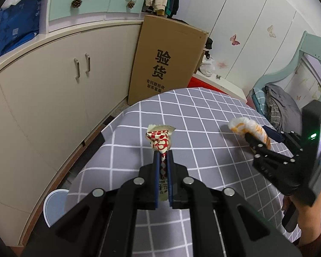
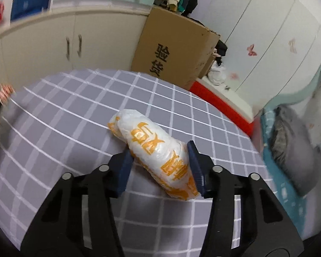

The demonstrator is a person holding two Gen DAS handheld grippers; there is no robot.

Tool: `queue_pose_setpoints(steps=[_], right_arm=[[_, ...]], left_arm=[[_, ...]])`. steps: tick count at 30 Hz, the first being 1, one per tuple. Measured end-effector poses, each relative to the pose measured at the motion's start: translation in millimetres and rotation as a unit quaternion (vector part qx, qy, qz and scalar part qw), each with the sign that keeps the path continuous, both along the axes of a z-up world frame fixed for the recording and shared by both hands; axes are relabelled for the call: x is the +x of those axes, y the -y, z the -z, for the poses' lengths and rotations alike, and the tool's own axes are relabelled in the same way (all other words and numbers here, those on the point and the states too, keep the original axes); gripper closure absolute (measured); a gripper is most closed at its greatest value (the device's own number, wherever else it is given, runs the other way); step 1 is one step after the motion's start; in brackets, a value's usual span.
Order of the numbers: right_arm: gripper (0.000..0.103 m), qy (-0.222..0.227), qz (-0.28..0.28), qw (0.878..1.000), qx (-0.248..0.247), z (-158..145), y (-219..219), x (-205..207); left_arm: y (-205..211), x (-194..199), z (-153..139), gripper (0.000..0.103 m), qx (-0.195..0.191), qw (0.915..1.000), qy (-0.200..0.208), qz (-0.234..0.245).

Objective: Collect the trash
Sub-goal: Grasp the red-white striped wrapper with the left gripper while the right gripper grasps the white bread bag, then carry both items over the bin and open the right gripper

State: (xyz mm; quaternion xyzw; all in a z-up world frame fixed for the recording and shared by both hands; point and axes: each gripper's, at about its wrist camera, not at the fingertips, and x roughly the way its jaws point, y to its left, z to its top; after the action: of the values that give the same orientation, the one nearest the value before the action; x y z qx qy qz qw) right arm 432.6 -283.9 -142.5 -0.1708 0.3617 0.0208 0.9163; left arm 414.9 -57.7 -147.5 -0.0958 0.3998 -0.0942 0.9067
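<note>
My left gripper (image 1: 163,157) is shut on a red-and-white snack wrapper (image 1: 159,141) and holds it above the grey checked tablecloth (image 1: 203,115). My right gripper (image 2: 160,152) is shut on a crumpled white plastic bag with orange print (image 2: 154,147), just above the cloth (image 2: 75,111). In the left wrist view the right gripper (image 1: 259,137) and its bag (image 1: 248,128) are at the right. In the right wrist view the left gripper's wrapper (image 2: 4,93) shows blurred at the far left edge.
A tall cardboard box (image 1: 167,62) stands behind the table against cream cabinets (image 1: 53,81). A white bin (image 1: 53,205) sits on the floor at the table's left. White wardrobes (image 1: 246,32) and a bed with grey bedding (image 1: 282,107) are to the right.
</note>
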Motion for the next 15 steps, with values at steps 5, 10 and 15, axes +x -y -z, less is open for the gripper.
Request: queue_pose_setpoints(steps=[5,10,15], right_arm=[[0.057,0.017,-0.031,0.998,0.047,-29,-34,-24],[0.057,0.033,-0.079,0.992,0.088,-53,-91,-61],[0.057,0.032,-0.124,0.983,0.131,-57,-155,-90]], left_arm=[[-23,-23,-7,0.097,-0.009,0.9999,0.004,-0.006],[-71,-61,-15,0.097,-0.011,0.9995,0.014,-0.027],[-128,-101,-15,0.097,-0.002,0.9975,0.023,-0.067]])
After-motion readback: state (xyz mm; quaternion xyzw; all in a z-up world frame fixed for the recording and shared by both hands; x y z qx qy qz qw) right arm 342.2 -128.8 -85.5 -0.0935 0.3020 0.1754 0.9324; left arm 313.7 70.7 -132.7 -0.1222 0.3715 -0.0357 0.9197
